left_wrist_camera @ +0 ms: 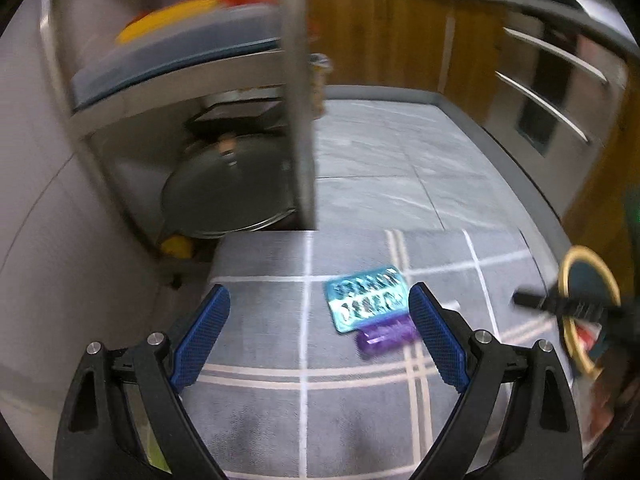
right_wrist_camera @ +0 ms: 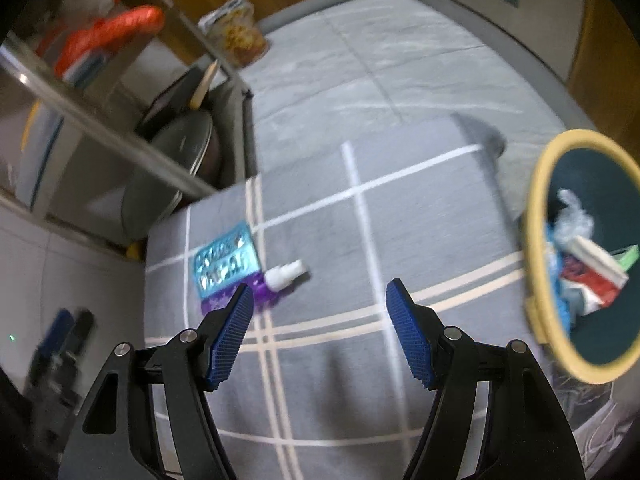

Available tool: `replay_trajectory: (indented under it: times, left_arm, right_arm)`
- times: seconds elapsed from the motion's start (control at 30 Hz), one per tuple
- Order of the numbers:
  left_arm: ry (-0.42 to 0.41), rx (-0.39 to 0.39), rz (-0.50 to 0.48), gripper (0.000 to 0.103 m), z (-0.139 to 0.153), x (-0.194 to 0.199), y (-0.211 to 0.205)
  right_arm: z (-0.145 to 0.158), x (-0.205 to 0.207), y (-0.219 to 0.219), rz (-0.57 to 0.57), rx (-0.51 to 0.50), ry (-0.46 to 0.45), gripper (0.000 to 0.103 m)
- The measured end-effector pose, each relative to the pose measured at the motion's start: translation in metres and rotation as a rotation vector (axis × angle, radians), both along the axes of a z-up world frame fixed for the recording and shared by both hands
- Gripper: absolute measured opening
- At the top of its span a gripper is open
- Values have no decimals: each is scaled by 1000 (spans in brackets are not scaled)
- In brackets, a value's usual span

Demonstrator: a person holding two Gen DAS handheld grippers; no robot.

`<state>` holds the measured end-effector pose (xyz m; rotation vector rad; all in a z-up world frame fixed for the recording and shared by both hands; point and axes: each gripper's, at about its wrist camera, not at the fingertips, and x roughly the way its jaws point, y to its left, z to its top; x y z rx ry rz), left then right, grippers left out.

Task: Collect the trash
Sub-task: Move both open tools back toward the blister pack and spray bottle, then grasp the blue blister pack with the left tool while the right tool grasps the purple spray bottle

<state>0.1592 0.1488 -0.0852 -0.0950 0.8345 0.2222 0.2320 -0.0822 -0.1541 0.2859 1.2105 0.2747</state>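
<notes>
Blue ribbed pads fill the near edge of both views. From the left wrist, the left gripper [left_wrist_camera: 319,310] stands wide open over a grey rug [left_wrist_camera: 260,420] crossed with pale stripes, and nothing is between its pads. Just inside the right-hand pad lies a teal blister pack [left_wrist_camera: 366,298], flat on the rug, with a purple bottle [left_wrist_camera: 386,336] touching its near edge. At the far right of that view the other tool reaches in, blurred, in front of a round bin with a yellow rim.

From the right wrist, the right gripper [right_wrist_camera: 320,294] is also spread wide and empty, hanging above the rug [right_wrist_camera: 420,220]. The blister pack [right_wrist_camera: 226,260] and the bottle [right_wrist_camera: 264,288], which shows a white cap here, lie to the left of the left-hand pad, the bottle's body partly behind that pad. The bin [right_wrist_camera: 538,216] stands at the right edge of the rug, already holding crumpled plastic and a red-and-white carton. The left tool shows as a dark blur at the far left.

Beyond the rug's far left corner stands a metal shelf [left_wrist_camera: 298,92] with a large pan lid [left_wrist_camera: 228,188] leaning under it and red and yellow things above. Grey floor tiles [left_wrist_camera: 400,168] run to wooden cabinets [left_wrist_camera: 380,36] at the far side.
</notes>
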Motion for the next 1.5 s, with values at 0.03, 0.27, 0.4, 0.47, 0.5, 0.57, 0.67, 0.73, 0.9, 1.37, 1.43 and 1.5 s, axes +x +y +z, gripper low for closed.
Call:
replay_trajectory:
  times: [0.03, 0.27, 0.4, 0.47, 0.5, 0.57, 0.67, 0.73, 0.9, 1.37, 1.43, 1.5]
  left_arm:
    - [1, -11, 28, 90, 0, 1, 7]
    - [18, -18, 69, 90, -9, 9, 20]
    - [30, -21, 72, 90, -18, 15, 29]
    - [36, -36, 77, 90, -25, 19, 33]
    - [38, -42, 77, 90, -27, 21, 34]
    - [51, -58, 70, 90, -36, 28, 36]
    - [91, -35, 72, 90, -49, 37, 37]
    - [101, -40, 86, 90, -52, 39, 41]
    - [71, -98, 132, 90, -48, 44, 48]
    - [117, -71, 69, 90, -63, 60, 32]
    - [138, -70, 22, 90, -73, 67, 23]
    - [148, -62, -28, 89, -82, 71, 13]
  right_arm:
    - [-6, 1, 8, 6, 0, 10, 71]
    - [-38, 11, 43, 20, 10, 64, 70]
    - [-47, 14, 56, 21, 25, 84, 69]
    - [-51, 16, 61, 17, 36, 93, 69]
    - [-54, 16, 64, 13, 44, 96, 69]
    - [-58, 18, 71, 7, 56, 98, 67]
    - [-66, 21, 75, -15, 75, 115, 66]
    - [-73, 24, 76, -47, 97, 140, 65]
    - [-77, 28, 89, -68, 68, 103, 65]
    - [-74, 36, 76, 61, -115, 125, 37]
    - [-72, 38, 58, 49, -129, 117, 37]
    - [-70, 43, 39, 29, -119, 123, 37]
